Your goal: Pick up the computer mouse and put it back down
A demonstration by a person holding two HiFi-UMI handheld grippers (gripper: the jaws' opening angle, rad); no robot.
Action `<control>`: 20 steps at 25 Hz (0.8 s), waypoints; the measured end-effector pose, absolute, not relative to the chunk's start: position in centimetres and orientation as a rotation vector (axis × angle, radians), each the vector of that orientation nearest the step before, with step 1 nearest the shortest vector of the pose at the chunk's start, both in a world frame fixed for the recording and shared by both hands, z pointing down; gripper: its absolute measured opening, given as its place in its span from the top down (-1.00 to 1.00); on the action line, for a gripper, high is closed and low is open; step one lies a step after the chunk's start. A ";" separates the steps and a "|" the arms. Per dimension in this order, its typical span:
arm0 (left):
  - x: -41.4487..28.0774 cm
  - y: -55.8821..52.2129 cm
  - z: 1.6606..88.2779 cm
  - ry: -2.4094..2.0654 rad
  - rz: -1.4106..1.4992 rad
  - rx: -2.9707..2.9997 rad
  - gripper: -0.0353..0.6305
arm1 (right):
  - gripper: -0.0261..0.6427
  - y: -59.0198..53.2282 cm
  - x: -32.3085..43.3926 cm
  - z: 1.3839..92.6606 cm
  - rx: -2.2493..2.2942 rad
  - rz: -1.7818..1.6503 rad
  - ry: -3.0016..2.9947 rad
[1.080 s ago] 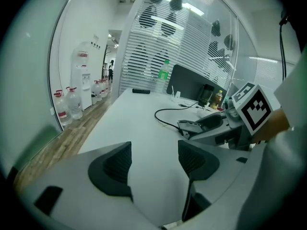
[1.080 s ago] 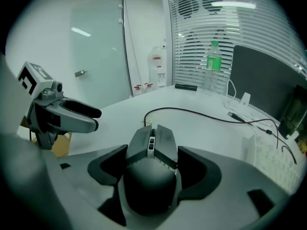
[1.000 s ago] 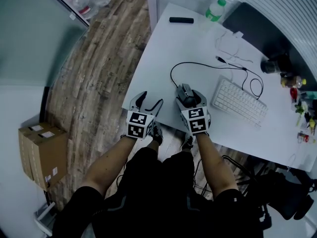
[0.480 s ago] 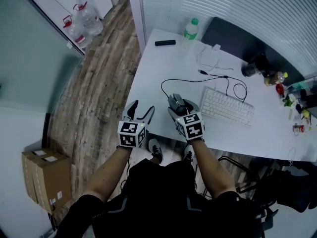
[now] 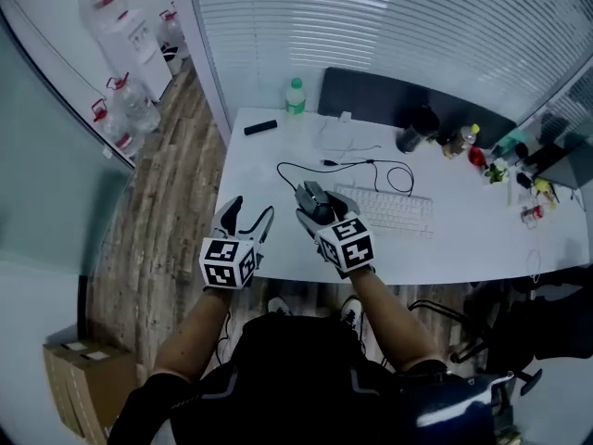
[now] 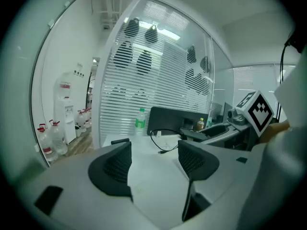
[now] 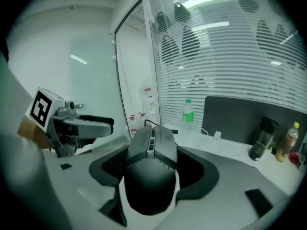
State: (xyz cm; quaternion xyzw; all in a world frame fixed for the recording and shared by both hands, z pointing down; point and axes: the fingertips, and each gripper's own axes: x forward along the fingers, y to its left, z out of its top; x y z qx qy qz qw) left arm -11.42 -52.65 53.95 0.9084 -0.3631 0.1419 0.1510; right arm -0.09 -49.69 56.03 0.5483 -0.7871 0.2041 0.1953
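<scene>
Computer mouse [image 7: 151, 176] — in right gripper [image 7: 153, 174] — aloft

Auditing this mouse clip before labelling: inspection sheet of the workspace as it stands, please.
Surface: white desk, no spills seen.
Job's things: computer mouse, between the right gripper's fingers, apparently lifted off the desk.
Clutter: keyboard, green-capped bottle, black bar, dark cup, small bottles far right.
Grippers: right gripper shut on the computer mouse; left gripper open, empty, by the desk's near corner.
Cables: black cable looping from the computer mouse; thin white cable behind.
Surroundings: wood floor, water jugs, cardboard box, blinds.
</scene>
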 end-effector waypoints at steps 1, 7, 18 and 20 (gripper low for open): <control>-10.8 -52.6 53.3 -1.034 0.391 2.616 -0.06 | 0.04 -49.4 0.4 55.2 1.551 0.562 -2.211; -7.1 -52.0 48.7 -0.965 0.277 2.653 -0.06 | 0.04 -47.6 4.1 50.4 1.629 0.527 -2.234; -1.2 -51.0 43.7 -0.965 0.199 2.750 -0.06 | 0.04 -44.8 11.4 44.8 1.781 0.456 -2.217; -0.4 -50.9 42.8 -0.985 0.174 2.765 -0.06 | 0.04 -44.3 12.6 44.1 1.799 0.449 -2.209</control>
